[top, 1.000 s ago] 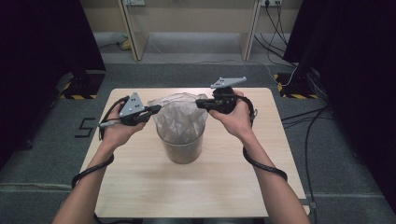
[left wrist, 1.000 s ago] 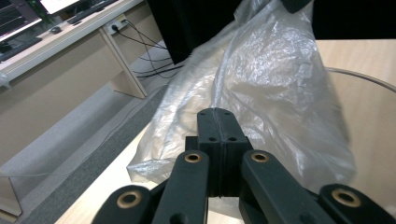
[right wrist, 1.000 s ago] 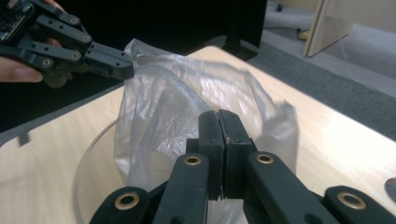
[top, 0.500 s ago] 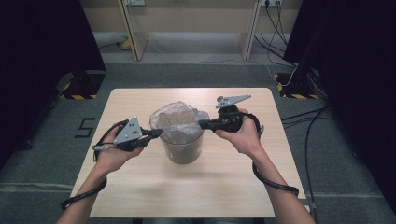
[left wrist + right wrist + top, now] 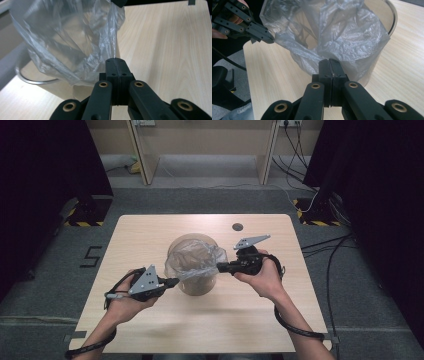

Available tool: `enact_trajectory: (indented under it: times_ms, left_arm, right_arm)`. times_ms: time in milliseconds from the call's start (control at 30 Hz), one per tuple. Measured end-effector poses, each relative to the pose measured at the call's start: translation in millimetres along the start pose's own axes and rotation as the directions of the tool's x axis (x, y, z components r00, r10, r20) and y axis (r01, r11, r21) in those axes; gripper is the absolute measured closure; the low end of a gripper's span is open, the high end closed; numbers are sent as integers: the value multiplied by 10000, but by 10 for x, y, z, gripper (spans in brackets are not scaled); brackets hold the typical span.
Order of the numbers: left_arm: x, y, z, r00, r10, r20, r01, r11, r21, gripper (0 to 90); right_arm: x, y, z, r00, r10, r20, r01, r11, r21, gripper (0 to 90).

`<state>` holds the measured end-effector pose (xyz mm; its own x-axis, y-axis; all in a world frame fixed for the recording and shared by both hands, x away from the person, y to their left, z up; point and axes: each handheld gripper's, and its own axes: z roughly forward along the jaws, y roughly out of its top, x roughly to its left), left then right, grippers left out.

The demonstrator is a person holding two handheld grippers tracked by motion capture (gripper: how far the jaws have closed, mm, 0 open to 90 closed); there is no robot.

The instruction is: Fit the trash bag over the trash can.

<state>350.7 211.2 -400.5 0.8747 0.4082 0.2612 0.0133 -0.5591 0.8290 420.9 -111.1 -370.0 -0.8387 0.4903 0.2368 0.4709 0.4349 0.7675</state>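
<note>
Clear plastic bag (image 5: 195,259) sits in the bin (image 5: 192,285) at the frame's centre on the worktop (image 5: 150,232); left gripper (image 5: 172,281) and right gripper (image 5: 221,267) each pinch its rim, fingers pressed together.

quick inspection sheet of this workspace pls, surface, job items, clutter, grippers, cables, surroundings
surface: light wooden table, bare apart from a small dark round disc near the far edge
job's things: clear crinkled plastic bag being stretched over a round beige bin with a metal rim
clutter: nothing seen
grippers: left gripper and right gripper each shut on the bag's edge, on opposite sides
cables: black cable trails from each gripper; more on the floor at right
surroundings: grey carpet, black curtains both sides
</note>
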Motion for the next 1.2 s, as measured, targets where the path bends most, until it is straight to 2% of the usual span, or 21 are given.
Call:
enact_trajectory:
  times_ms: [233, 367, 467, 600, 767, 867, 967, 1100, 1133, 1200]
  left_arm:
    - [-41, -73, 111, 9999, -95, 104, 91, 9994, 347, 899]
    - [-59, -73, 142, 10000, 26, 76, -29, 9989, 464, 899]
    - [-71, -49, 148, 9999, 130, 70, -133, 9988, 465, 899]
    - [-78, -50, 176, 9998, 177, 120, -183, 9984, 539, 899]
    - [-96, -49, 189, 9997, 213, 151, -221, 9982, 558, 899]
    - [-99, -51, 195, 9996, 236, 144, -244, 9979, 597, 899]
    - [-109, -58, 210, 9995, 277, 179, -288, 9973, 670, 899]
    - [-126, -58, 225, 9991, 370, 224, -387, 9962, 774, 899]
    - [-129, -57, 229, 9990, 384, 220, -400, 9962, 778, 899]
    - [-131, -53, 235, 9988, 433, 238, -451, 9957, 808, 899]
  right_arm:
    - [-8, -89, 100, 9992, -81, 396, 59, 9984, 562, 881]
    - [21, -106, 110, 9976, -178, 669, 121, 9962, 857, 782]
    - [75, -89, 30, 9961, -218, 860, 170, 9983, 557, 701]
    - [166, -71, -106, 9891, -499, 1382, 495, 9988, 58, 629]
    - [263, -44, -229, 9758, -795, 2039, 909, 9948, -470, 531]
    - [295, -2, -277, 9580, -890, 2726, 1151, 9900, -812, 463]
    - [291, 34, -265, 9565, -807, 2802, 1126, 9886, -996, 421]
    - [279, 67, -180, 9600, -730, 2704, 992, 9915, -846, 428]
    - [271, 75, -163, 9610, -725, 2669, 983, 9916, -846, 475]
    - [231, 76, -134, 9654, -249, 2594, 538, 9930, -1049, 627]
